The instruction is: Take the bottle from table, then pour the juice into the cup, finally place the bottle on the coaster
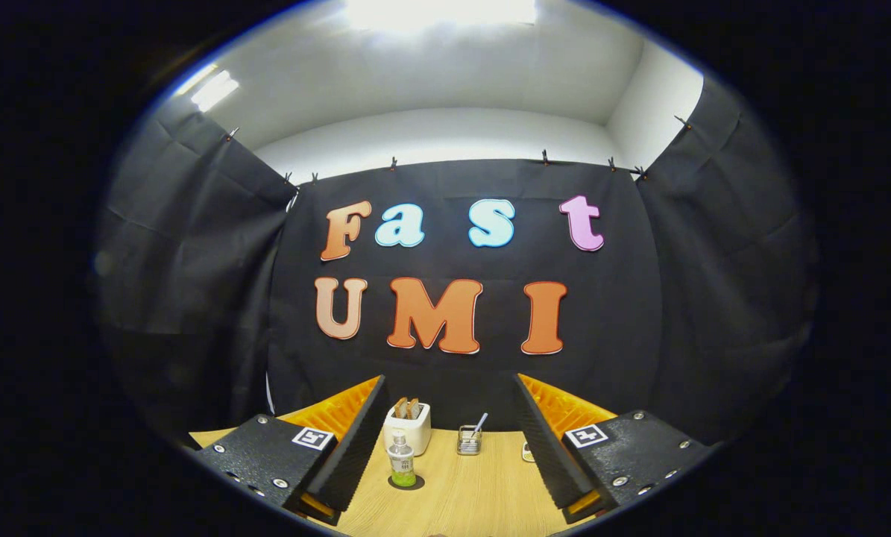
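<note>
A small clear bottle [401,462] with green juice and a pale cap stands upright on a dark round coaster [407,484] on the wooden table [475,492]. It sits ahead of the gripper, close to the left finger's inner side. My gripper [449,379] is open, its fingers spread wide and raised above the table with nothing between them. A small see-through cup [469,441] holding a thin stick stands farther back, roughly midway between the fingers.
A white toaster [408,425] with bread slices in it stands just behind the bottle, against the black cloth wall. A small pale object [527,452] peeks out beside the right finger, mostly hidden.
</note>
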`<state>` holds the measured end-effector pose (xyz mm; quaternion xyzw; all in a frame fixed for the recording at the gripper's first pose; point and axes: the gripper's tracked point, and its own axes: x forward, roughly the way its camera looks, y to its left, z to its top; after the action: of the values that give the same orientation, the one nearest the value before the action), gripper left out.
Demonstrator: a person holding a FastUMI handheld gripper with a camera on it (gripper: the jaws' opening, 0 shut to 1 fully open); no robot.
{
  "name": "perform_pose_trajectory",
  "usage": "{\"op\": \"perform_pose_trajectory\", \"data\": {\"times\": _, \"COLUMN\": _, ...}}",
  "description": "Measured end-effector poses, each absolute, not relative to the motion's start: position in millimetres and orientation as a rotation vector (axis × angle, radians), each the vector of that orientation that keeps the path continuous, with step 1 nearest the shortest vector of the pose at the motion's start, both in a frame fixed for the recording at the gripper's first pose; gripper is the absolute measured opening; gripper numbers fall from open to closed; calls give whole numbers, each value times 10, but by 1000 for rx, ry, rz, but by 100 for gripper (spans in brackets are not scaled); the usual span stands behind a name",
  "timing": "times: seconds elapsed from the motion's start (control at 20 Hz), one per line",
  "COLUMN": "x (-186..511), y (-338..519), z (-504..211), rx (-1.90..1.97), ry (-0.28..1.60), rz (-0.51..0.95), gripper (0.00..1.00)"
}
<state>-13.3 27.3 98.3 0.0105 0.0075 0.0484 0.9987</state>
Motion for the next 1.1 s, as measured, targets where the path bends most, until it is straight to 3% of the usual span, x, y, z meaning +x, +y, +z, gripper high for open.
{"op": "perform_pose_trajectory", "data": {"times": 1.1, "x": -46, "y": 669, "z": 977, "rx": 4, "ry": -26, "rz": 207, "gripper": 97}}
